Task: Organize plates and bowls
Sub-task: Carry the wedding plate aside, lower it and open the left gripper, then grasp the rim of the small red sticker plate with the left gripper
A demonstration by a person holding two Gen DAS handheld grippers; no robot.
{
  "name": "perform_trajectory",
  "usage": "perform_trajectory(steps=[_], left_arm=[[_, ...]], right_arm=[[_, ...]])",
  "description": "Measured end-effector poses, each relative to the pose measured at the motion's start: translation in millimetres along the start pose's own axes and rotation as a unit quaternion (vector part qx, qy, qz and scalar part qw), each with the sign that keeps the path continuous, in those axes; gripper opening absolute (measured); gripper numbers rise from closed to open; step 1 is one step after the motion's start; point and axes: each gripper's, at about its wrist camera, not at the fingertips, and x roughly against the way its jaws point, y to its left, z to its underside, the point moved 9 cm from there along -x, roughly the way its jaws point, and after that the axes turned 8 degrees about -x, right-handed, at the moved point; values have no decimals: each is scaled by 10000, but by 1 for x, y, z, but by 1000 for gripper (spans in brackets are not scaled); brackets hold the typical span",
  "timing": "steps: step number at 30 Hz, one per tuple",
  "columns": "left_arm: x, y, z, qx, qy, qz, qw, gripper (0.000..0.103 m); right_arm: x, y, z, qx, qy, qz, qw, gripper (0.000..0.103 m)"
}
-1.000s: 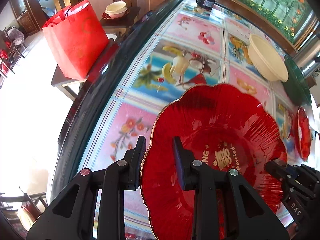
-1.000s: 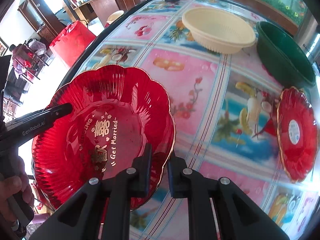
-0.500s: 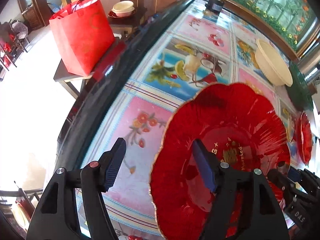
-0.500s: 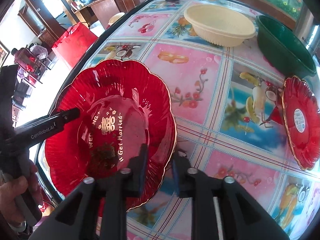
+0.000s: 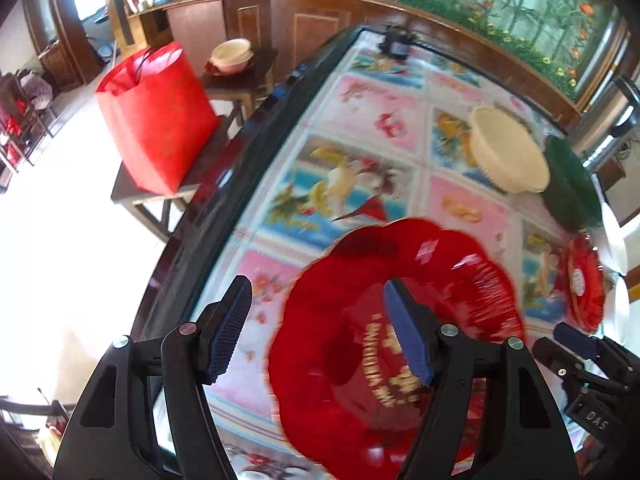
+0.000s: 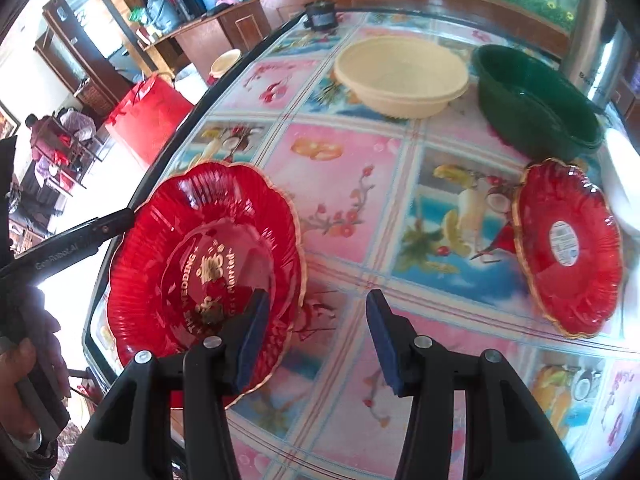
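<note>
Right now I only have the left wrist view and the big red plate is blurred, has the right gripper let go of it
Observer: Yes. The right gripper has its jaws opening, and the big red plate lies flat on the table, its rim free of the pads.
Operator: Can you read the plate's lettering?
Observer: In the right wrist view the gold words read THE WEDDING and Get Married.
Operator: Is the smaller red plate upside down?
Observer: I cannot tell, but the smaller red plate has a white sticker at its middle.
Operator: Anything inside the cream bowl?
Observer: The cream bowl looks empty.
</note>
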Motion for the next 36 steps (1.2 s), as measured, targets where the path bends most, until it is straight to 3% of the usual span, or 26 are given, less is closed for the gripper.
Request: perform_trajectory(steps=[8,23,29,36], left_arm=[[6,-68,-22,-402,-91,369,9985,70],[-22,-234,-40,-1170,127,1101,9869,70],[-40,-276,-41,-1320,306,1206,9834,70],[-57,-300,-35,-1359,566,1215,9816,69]], right_arm=[[21,-42,-4,-396,-156,77,9991,50],[61,-164,-13,-1201,-463,546,9902,51],[64,-200,-28,-1220,-508,661,9890,51],[51,-224,-50,-1187,-362,569,9906,51]])
